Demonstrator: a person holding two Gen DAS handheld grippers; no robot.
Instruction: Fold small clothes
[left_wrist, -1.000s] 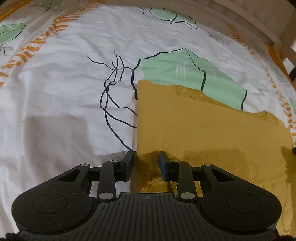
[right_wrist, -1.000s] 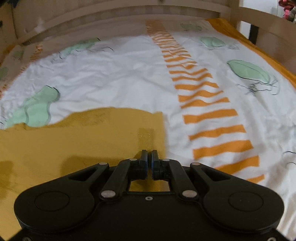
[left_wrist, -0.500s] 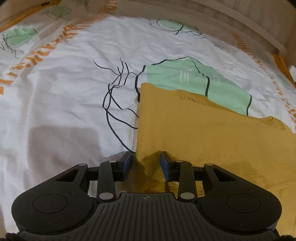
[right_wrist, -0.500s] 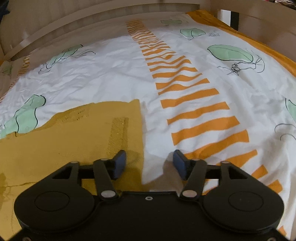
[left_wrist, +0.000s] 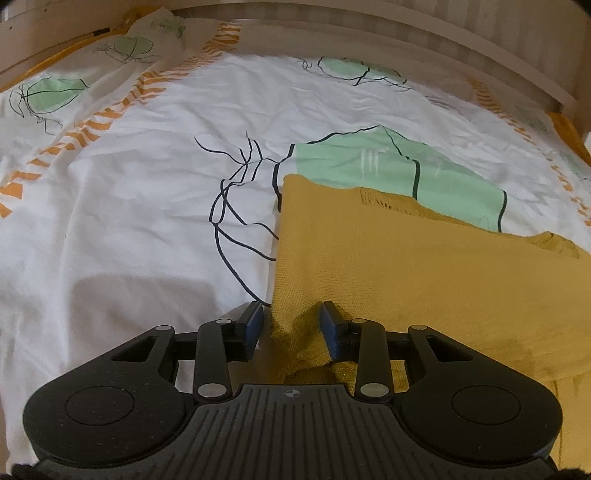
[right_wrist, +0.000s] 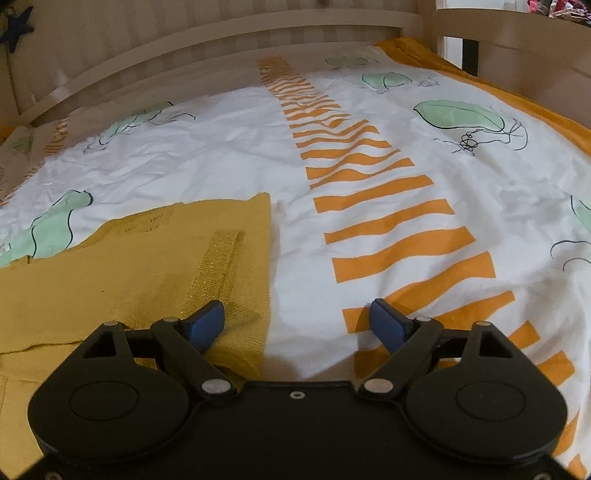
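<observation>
A mustard-yellow knit garment (left_wrist: 424, 273) lies folded flat on the bed sheet (left_wrist: 129, 221). Its near left corner bunches up between the fingers of my left gripper (left_wrist: 291, 326), which stand partly apart. The right pad touches the cloth and a gap shows at the left pad. In the right wrist view the same garment (right_wrist: 129, 273) ends in a straight right edge with a glittery band (right_wrist: 218, 266). My right gripper (right_wrist: 297, 321) straddles that edge with its jaws opening wide. One finger is over the knit, the other over the sheet (right_wrist: 369, 147), neither pressing on cloth.
The white sheet has green leaf prints and orange stripe bands (right_wrist: 388, 221). A wooden bed rail (left_wrist: 406, 40) runs along the far side, and a rail with a post (right_wrist: 517, 48) stands at the right.
My right gripper went from shut on the garment's edge to wide open, letting the cloth go. The left jaws widened a little around the bunched corner. Both hands sank slightly.
</observation>
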